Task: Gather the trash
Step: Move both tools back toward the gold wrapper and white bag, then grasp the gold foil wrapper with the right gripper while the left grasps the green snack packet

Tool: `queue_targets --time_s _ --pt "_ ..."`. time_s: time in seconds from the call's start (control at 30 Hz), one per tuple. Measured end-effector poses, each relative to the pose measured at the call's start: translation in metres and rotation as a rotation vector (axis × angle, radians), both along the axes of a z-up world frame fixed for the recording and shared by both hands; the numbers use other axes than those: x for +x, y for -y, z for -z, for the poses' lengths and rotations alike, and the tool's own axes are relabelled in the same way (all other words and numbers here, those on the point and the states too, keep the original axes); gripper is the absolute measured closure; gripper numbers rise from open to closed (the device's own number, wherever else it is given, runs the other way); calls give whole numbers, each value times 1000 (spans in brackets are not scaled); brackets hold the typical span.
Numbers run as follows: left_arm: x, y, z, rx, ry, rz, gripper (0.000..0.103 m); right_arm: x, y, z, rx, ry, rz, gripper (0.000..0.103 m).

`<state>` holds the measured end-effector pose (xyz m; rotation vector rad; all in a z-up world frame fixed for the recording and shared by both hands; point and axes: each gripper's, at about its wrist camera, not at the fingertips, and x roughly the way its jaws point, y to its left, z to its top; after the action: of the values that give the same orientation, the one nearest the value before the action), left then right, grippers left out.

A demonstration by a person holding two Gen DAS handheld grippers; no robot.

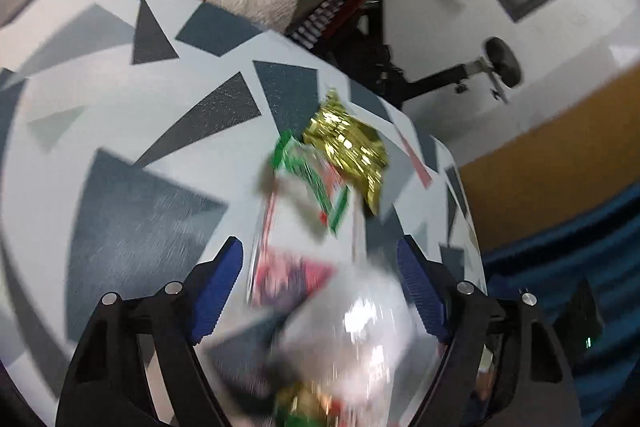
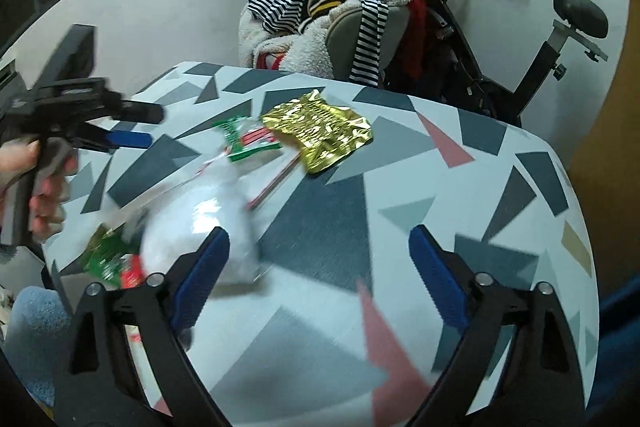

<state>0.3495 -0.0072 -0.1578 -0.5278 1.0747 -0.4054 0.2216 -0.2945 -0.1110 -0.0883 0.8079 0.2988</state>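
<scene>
Gold wrapper on table, ahead of open right claw.

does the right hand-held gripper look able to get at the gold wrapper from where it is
Probably yes. The right hand-held gripper is open and holds nothing, and the gold wrapper lies flat on the table ahead of it with only bare tabletop between. A clear bag sits off to its left.

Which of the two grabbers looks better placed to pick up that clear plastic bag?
Left, probably. The clear plastic bag lies blurred between the left gripper's open fingers, while the right gripper frames mostly bare tablecloth, the bag at its left finger.
</scene>
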Motion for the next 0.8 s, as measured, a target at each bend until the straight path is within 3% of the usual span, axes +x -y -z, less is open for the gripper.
queue_targets --time_s 0.17,0.3,0.37,0.4,0.43,0.53,0.8 --pt "50 11 30 71 -65 -15 27 42 12 8 -14 -31 4 17" --pt "66 12 46 44 -85 -26 32 66 10 19 -18 -51 -32 21" --pt "68 12 51 35 -80 -9 58 82 0 26 -39 -69 -75 26" --pt "67 12 51 27 -77 6 80 89 -6 30 -47 -79 -97 31" --pt "67 13 50 37 -75 24 90 96 -11 33 -47 -90 -116 35" --pt "63 10 39 49 -33 62 93 121 -26 40 -1 -135 -168 52" --pt "47 -22 -8 83 104 91 96 170 -75 65 -85 -211 -224 57"
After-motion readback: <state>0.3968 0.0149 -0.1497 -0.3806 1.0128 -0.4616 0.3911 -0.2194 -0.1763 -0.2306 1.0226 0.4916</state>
